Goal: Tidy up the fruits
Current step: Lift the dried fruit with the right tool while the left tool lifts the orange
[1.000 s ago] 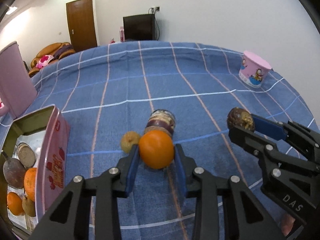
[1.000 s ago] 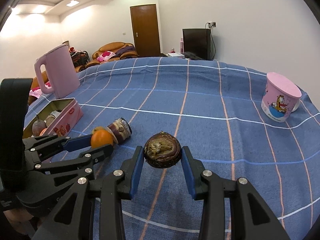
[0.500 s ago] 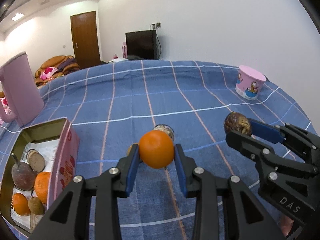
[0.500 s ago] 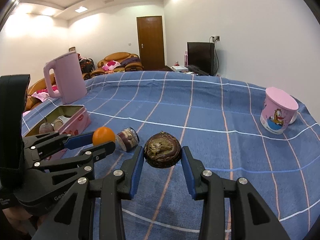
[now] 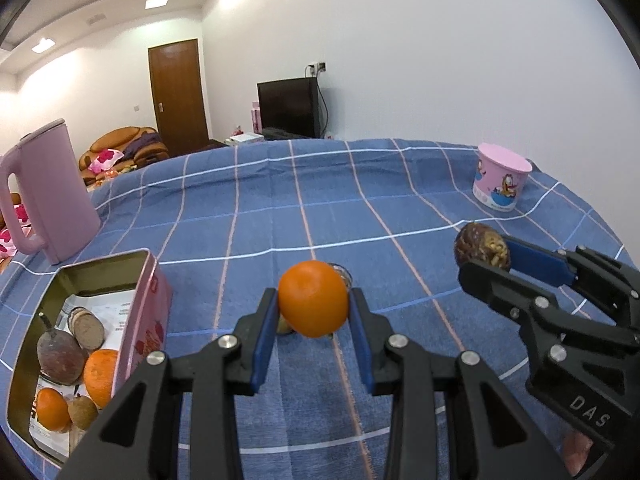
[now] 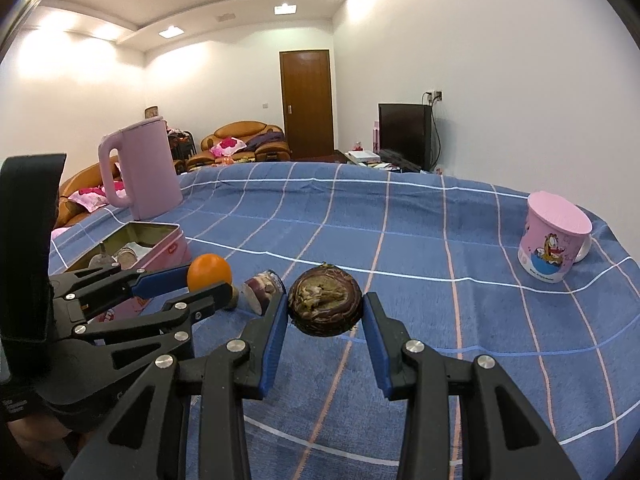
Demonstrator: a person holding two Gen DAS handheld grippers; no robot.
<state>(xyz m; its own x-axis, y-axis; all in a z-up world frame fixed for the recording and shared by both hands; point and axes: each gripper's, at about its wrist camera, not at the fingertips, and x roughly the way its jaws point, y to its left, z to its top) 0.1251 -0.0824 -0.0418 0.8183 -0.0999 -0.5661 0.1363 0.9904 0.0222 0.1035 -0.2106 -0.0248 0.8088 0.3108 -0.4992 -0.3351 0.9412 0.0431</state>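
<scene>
My left gripper [image 5: 313, 312] is shut on an orange [image 5: 313, 298] and holds it above the blue checked cloth; the orange also shows in the right wrist view [image 6: 209, 272]. My right gripper [image 6: 325, 309] is shut on a dark brown wrinkled fruit [image 6: 325, 306], also seen at the right of the left wrist view [image 5: 482, 246]. An open pink tin [image 5: 150, 300] at the left holds oranges, a dark fruit and small brown fruits. A cut purple fruit [image 6: 262, 286] lies on the cloth under the left gripper, mostly hidden in the left wrist view.
A pink kettle [image 5: 48, 196] stands behind the tin at the far left. A pink cartoon mug [image 5: 502, 178] stands upside down at the far right of the table [image 5: 360, 208]. A small tan fruit peeks out beside the left gripper's finger.
Both grippers have risen with their fruits; the cloth and the purple fruit now sit lower and farther below. More of the tin and kettle shows.
</scene>
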